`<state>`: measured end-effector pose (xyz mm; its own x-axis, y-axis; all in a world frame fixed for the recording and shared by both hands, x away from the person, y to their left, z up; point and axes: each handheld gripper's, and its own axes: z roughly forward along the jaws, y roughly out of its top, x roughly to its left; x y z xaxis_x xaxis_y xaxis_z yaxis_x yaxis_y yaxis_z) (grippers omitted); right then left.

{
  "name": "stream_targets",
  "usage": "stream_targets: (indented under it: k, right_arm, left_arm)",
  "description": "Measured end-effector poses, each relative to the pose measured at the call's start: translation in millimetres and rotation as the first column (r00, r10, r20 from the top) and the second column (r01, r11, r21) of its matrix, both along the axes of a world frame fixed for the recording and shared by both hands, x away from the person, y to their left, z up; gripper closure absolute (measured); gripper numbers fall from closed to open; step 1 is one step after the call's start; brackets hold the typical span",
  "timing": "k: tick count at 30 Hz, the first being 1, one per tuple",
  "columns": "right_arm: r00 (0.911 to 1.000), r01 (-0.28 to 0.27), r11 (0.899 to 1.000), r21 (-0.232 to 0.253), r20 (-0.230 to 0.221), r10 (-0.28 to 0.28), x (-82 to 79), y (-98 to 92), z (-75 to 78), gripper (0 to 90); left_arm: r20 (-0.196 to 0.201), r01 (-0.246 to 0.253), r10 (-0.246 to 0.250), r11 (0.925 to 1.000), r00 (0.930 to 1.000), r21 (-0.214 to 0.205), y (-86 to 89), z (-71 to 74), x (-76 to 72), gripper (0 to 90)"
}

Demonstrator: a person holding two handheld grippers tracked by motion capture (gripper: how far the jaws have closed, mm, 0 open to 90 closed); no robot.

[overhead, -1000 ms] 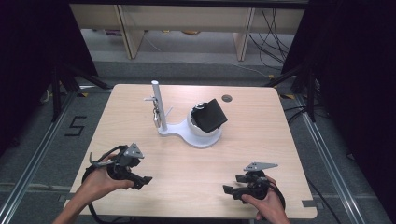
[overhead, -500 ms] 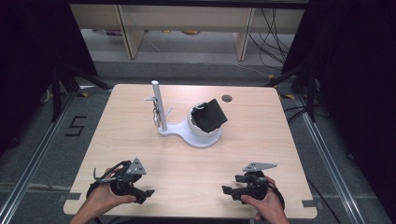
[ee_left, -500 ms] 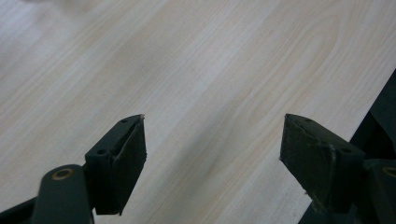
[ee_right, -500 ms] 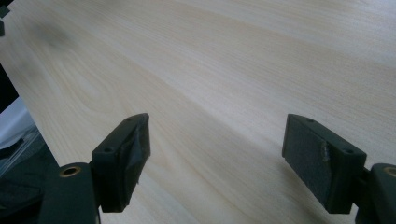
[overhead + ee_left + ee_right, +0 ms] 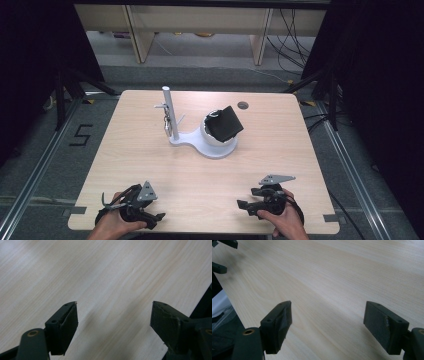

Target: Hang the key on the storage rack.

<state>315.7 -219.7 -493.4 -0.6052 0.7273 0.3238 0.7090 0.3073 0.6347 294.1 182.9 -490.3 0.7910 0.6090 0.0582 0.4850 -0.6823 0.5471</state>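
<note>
My left gripper (image 5: pixel 159 216) has pulled back to the table (image 5: pixel 280 130) edge; both grippers, right gripper (image 5: pixel 242 204) included, rest wide open, empty, well apart from the white stand (image 5: pixel 200 142).

Digit "5" (image 5: pixel 81 135) marked in black on floor (image 5: pixel 60 165) left of table; no other readable text

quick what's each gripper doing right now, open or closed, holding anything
Left gripper: open, jaws wide apart, nothing between them, over the bare table.
Right gripper: open, jaws wide apart, holding nothing.
</note>
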Motion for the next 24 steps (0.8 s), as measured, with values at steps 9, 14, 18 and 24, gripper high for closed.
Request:
stream_targets:
  k: [9, 14, 18, 24]
  right_arm:
    - [0.9997, -0.019, 1.0, 0.006, 0.014, 0.019, 0.8, 1.2, -2.1, 22.5]
    - [0.9998, -0.018, 1.0, -0.006, 0.006, 0.018, 0.2, 1.6, -1.7, 22.5]
    - [0.9997, -0.023, 1.0, 0.003, 0.009, 0.023, 0.6, 2.0, -2.5, 22.5]
    - [0.9998, -0.019, 1.0, 0.0, 0.01, 0.019, 0.7, 1.7, -2.5, 22.4]
  left_arm:
    - [0.009, -0.013, 0.013, 0.9999, 0.9999, -0.001, 5.7, -7.5, -6.7, 21.7]
    - [0.018, -0.007, 0.007, 1.0, 0.9998, 0.005, 5.0, -11.8, -7.9, 21.7]
    - [-0.007, -0.012, 0.012, 0.9999, 0.9999, 0.005, 5.9, -11.2, -7.8, 21.0]
    - [0.01, -0.02, 0.021, 0.9997, 0.9997, -0.013, 7.1, -10.9, -7.1, 21.0]
